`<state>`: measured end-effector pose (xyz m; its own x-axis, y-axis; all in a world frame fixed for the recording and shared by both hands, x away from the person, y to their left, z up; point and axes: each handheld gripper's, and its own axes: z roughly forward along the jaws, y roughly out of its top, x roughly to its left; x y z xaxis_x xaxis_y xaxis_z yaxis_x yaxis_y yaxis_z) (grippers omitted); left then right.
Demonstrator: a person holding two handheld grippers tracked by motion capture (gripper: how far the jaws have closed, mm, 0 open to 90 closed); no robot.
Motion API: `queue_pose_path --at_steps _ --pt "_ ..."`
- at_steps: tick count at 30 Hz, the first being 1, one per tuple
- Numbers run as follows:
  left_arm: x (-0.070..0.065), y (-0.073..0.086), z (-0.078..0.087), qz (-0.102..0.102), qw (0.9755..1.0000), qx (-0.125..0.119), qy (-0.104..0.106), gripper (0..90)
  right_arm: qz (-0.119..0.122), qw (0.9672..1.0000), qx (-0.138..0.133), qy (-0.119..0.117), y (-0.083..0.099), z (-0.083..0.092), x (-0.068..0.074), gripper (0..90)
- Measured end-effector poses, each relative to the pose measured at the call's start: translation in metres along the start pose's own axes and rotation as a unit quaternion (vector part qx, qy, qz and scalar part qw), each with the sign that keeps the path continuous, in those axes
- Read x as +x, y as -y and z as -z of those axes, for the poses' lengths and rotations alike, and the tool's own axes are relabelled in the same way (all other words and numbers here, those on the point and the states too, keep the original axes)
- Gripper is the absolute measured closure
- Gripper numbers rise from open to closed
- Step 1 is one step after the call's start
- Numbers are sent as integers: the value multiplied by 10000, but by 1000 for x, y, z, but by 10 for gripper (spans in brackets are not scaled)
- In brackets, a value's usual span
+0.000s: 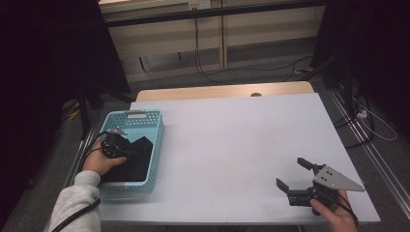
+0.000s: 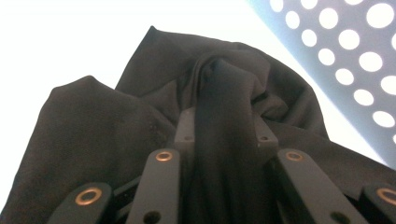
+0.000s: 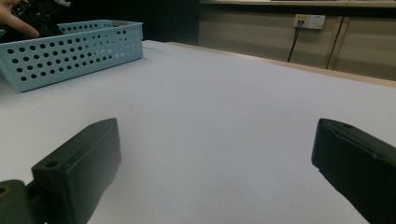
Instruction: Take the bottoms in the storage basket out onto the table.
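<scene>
- Left gripper view: my left gripper (image 2: pixel 226 135) has its jaws drawn in on a ridge of black cloth (image 2: pixel 93 140); the fabric is bunched up between the pads and stands in a fold just past them. Clamped on the cloth.
- Same view: the rest of the cloth spreads left and right of the jaws in loose folds, lying on the pale floor of the basket (image 2: pixel 355 56). The perforated blue wall with its round holes rises at upper right, close beside the cloth.
- High view: the left gripper (image 1: pixel 114 145) sits down inside the light-blue basket (image 1: pixel 157 140), my left hand (image 1: pixel 99 163) at its near-left corner, grey sleeve (image 1: pixel 77 203) coming in from the bottom edge. The cloth (image 1: pixel 138 157) covers most of the basket's floor, one point of it towards the right wall.
- High view: the basket stands at the left edge of the white table (image 1: pixel 232 145), long side running away from me.
- Right gripper view: my right gripper (image 3: pixel 217 154) has its jaws wide apart, bare table top between them, nothing touching the pads. The basket (image 3: pixel 74 56) shows far off at upper left.
- High view: the right gripper (image 1: pixel 295 175) rests low at the near-right corner of the table, grey three-cornered plate on top, my right hand (image 1: pixel 333 212) behind it, well apart from the basket.
</scene>
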<state>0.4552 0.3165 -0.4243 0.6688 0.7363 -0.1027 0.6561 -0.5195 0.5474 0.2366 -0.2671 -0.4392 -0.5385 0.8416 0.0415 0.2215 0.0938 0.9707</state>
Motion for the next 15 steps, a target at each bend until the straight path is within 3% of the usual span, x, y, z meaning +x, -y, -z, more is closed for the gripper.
queue_pose_path --at_steps 5,10,13,15 --pt "-7 -9 -12 -55 9997 -240 17 722 18 10000 36 -33 0 -1 0 11" --pt "-8 -12 -15 -41 9995 -309 33 699 3 10000 32 -18 0 0 0 11" --pt "-6 -11 -12 -147 9985 -514 -112 589 -8 10000 49 2 1 1 -1 11" --pt "-4 -10 -10 -174 9978 -603 -212 442 -17 10000 44 15 1 2 -1 11"
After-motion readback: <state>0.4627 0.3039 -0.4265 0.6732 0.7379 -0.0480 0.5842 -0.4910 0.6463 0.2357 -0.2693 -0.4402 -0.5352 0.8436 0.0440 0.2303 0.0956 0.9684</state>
